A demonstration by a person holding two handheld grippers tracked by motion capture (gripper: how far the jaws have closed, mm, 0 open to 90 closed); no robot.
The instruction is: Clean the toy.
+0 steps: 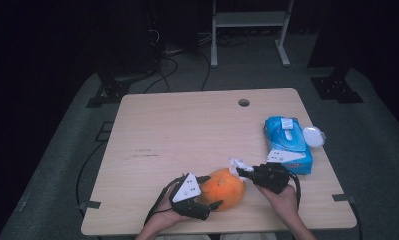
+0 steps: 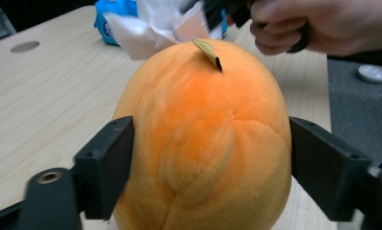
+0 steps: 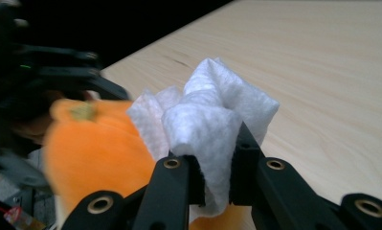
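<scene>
The left gripper (image 1: 207,192) clamps the orange plush fruit (image 1: 224,188) between its spread jaws, pads pressed into the fuzzy sides, apparently to keep it steady on the table (image 1: 187,130). Just beyond the fruit's far side, the right gripper (image 1: 243,172) pinches a crumpled white wipe (image 3: 212,124), holding it against the top, probably for wiping. The right gripper view shows the wipe squeezed between the jaws; the high view adds the blue wipe pack (image 1: 288,145) past that gripper.
</scene>
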